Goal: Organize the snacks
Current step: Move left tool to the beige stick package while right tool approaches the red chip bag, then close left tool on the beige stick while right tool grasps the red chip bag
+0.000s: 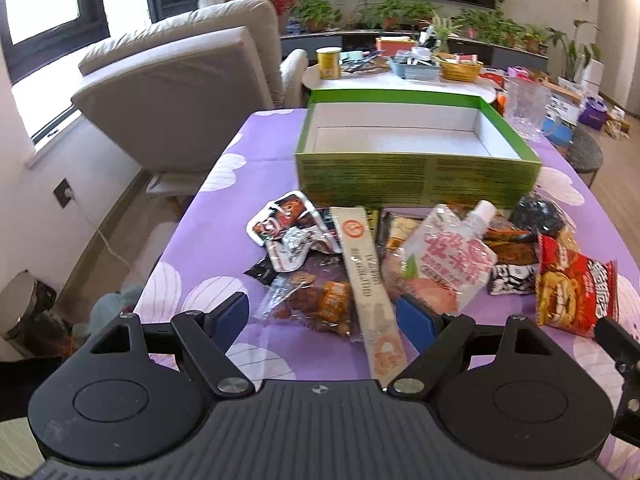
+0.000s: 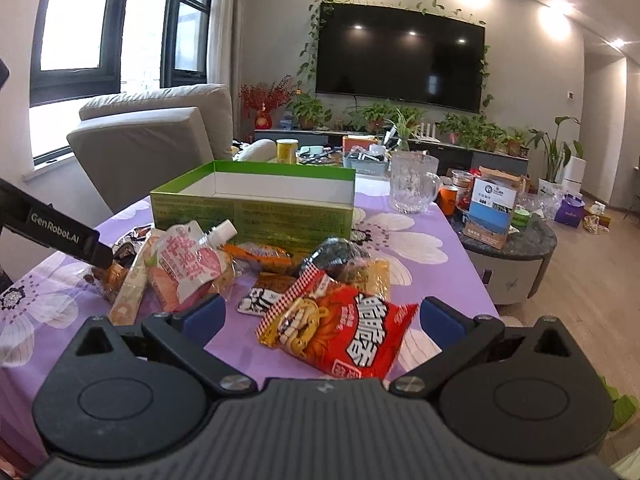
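A: What's on the left?
B: The left gripper (image 1: 324,314), fingers apart, holding nothing, over a long beige stick packet (image 1: 366,284).
A: Further right?
B: A pink spout pouch (image 1: 448,258), then a red noodle bag (image 2: 340,328) between the right gripper's (image 2: 322,322) spread fingers. An open green box (image 1: 416,178) sits behind on the purple tabletop (image 1: 224,240).

Looked like a home living room. Had a wall-mounted television (image 2: 400,56) at twelve o'clock, draped with trailing vines, above a low console crowded with potted plants (image 2: 472,128). Held a beige recliner (image 2: 152,136) at ten o'clock beside dark-framed windows (image 2: 76,28), and a cluttered round coffee table (image 2: 516,248) at two o'clock on wood flooring.
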The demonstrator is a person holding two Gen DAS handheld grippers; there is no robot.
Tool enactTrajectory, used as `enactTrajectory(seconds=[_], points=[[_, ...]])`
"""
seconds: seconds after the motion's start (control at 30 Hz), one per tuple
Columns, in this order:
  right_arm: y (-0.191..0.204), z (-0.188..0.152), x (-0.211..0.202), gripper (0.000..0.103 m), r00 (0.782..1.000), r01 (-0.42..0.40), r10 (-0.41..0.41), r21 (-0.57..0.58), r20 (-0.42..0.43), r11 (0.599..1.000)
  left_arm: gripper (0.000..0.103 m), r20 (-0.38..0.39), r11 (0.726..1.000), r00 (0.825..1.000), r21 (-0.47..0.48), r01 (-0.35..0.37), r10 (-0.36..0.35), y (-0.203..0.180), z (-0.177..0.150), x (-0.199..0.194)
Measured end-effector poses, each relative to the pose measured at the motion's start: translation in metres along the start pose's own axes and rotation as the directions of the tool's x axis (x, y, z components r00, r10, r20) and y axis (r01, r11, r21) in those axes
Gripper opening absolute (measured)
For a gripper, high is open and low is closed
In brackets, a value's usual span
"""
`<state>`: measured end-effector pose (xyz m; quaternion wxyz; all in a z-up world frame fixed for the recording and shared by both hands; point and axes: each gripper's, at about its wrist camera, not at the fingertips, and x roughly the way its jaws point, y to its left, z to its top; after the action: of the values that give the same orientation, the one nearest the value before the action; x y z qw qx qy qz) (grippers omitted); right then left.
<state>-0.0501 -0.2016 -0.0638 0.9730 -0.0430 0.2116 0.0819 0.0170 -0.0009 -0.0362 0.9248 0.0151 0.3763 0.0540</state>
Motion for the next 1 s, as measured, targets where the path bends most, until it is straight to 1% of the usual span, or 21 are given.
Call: enactTrajectory(seconds=[0.1, 0.2, 0.37, 0.43, 0.6, 0.7, 0.77, 0.83, 0.97, 1.0], points=[[0.0, 0.003, 0.006, 0.078, 1.0, -0.004, 0.004, -0.03, -0.001, 1.0, 0.08, -0.017, 0.999, 1.0, -0.034, -0.008, 0.007, 0.006, 0.001, 0.008], [-0.004, 0.004, 0.014, 0.078, 1.0, -0.014, 0.013, -0.038, -0.012, 0.999, 0.079, -0.057, 0.999, 0.998, -0.051, 0.003, -0.006, 0.007, 0.001, 0.019], [-0.014, 0.001, 0.036, 0.078, 0.998, -0.022, 0.021, -0.014, -0.066, 1.0, 0.079, -0.106, 1.0, 0.994, 0.0, 0.008, -0.008, -0.005, -0.002, 0.036], [-0.017, 0.0, 0.044, 0.078, 0.996, -0.042, 0.04, -0.023, -0.082, 0.999, 0.079, -0.125, 1.0, 0.992, 0.013, 0.001, 0.0, -0.007, -0.003, 0.044], [-0.025, 0.0, 0.07, 0.078, 0.983, -0.107, 0.101, -0.035, -0.155, 0.994, 0.08, -0.149, 1.0, 0.989, -0.012, -0.005, 0.003, -0.008, -0.003, 0.054], [-0.033, 0.002, 0.081, 0.078, 0.98, -0.121, 0.119, -0.003, -0.16, 0.993, 0.08, -0.144, 1.0, 0.99, -0.01, -0.006, 0.004, -0.012, -0.001, 0.057], [-0.04, 0.004, 0.087, 0.078, 0.98, -0.121, 0.126, 0.04, -0.154, 0.992, 0.08, -0.145, 1.0, 0.989, -0.006, -0.007, 0.006, -0.014, -0.001, 0.058], [-0.047, 0.007, 0.09, 0.078, 0.977, -0.144, 0.155, 0.086, -0.143, 0.986, 0.08, -0.15, 1.0, 0.989, -0.007, 0.0, -0.002, -0.015, -0.001, 0.06], [-0.053, 0.011, 0.1, 0.078, 0.961, -0.216, 0.237, 0.15, -0.142, 0.965, 0.078, -0.199, 1.0, 0.98, -0.006, 0.014, -0.014, -0.019, -0.002, 0.066], [-0.053, 0.011, 0.103, 0.078, 0.952, -0.247, 0.269, 0.154, -0.146, 0.957, 0.078, -0.21, 1.0, 0.977, -0.008, 0.023, -0.024, -0.02, -0.003, 0.068]])
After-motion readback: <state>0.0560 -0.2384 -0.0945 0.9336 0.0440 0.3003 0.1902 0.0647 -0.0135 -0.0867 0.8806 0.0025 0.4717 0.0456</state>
